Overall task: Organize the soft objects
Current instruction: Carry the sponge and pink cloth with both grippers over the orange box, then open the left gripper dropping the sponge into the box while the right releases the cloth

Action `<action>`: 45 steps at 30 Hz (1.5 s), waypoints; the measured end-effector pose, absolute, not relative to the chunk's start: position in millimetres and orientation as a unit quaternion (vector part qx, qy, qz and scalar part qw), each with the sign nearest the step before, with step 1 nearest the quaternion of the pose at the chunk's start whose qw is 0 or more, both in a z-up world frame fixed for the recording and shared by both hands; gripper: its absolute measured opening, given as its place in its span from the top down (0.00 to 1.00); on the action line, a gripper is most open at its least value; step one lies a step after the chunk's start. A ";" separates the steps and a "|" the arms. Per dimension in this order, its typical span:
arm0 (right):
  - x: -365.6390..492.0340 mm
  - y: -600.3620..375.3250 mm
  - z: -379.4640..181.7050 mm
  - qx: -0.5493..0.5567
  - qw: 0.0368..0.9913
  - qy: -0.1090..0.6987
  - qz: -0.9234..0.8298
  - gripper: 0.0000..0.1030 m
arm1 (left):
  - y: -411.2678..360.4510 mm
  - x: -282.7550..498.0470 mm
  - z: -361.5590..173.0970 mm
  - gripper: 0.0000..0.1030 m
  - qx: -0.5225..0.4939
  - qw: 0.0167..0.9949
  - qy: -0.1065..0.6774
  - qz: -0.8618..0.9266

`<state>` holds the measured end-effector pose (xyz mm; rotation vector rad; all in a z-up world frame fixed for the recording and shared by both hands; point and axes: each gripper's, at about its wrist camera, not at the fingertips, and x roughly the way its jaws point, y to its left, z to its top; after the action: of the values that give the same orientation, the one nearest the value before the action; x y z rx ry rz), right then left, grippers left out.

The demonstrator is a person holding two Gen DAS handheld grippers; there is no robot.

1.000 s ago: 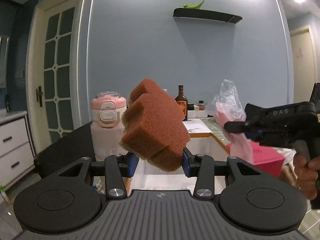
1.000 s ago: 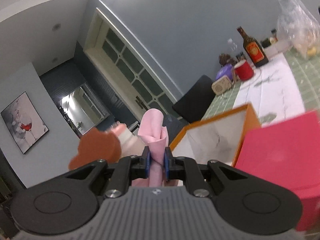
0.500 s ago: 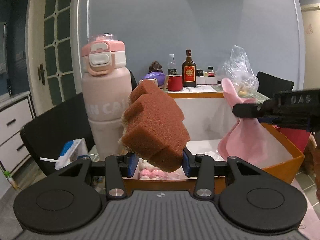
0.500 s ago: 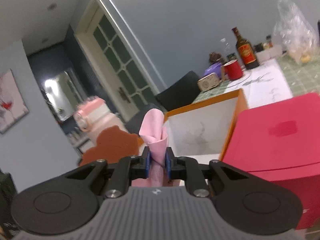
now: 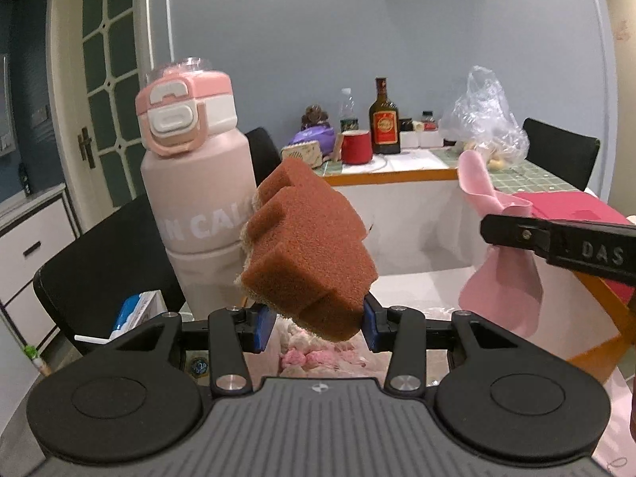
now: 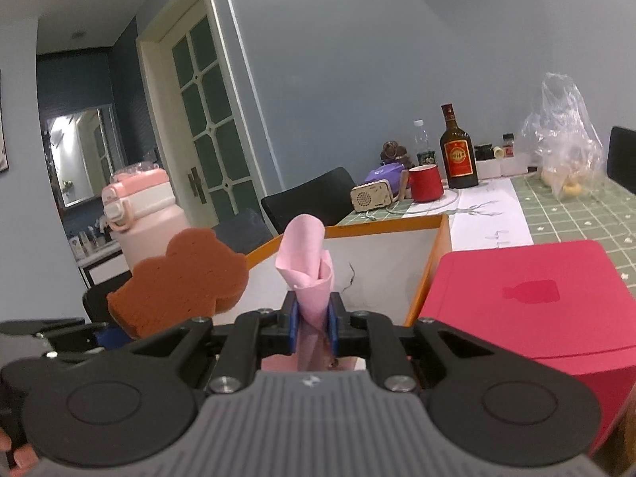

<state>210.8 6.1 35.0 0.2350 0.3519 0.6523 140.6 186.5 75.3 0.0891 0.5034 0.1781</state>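
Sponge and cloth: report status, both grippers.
Left gripper shut on brown sponge. Right gripper shut on pink cloth. Both held above the orange-rimmed box. Nothing blocking the box opening.

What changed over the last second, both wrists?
Both tongs came down toward the orange-rimmed box: the left wrist view went from wall and shelf to the box interior, with the pink bottle now looming close. Unchanged: left tongs stay clamped on the brown sponge, right tongs on the pink cloth; nothing released.
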 end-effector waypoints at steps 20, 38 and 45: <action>207.8 8.0 33.6 0.115 0.932 0.160 0.305 0.88 | 186.6 130.8 74.5 0.14 0.063 0.974 0.208 0.059; 217.5 36.7 95.1 0.090 0.937 0.156 0.299 0.85 | 196.1 112.0 85.9 0.14 0.071 0.975 0.190 0.089; 233.8 67.7 89.6 0.022 0.941 0.199 0.274 0.85 | 208.0 118.6 90.2 0.15 0.035 0.971 0.219 0.089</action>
<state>233.8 67.7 89.6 0.0453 0.4063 0.5586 118.5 208.0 90.2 0.0703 0.4416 0.1795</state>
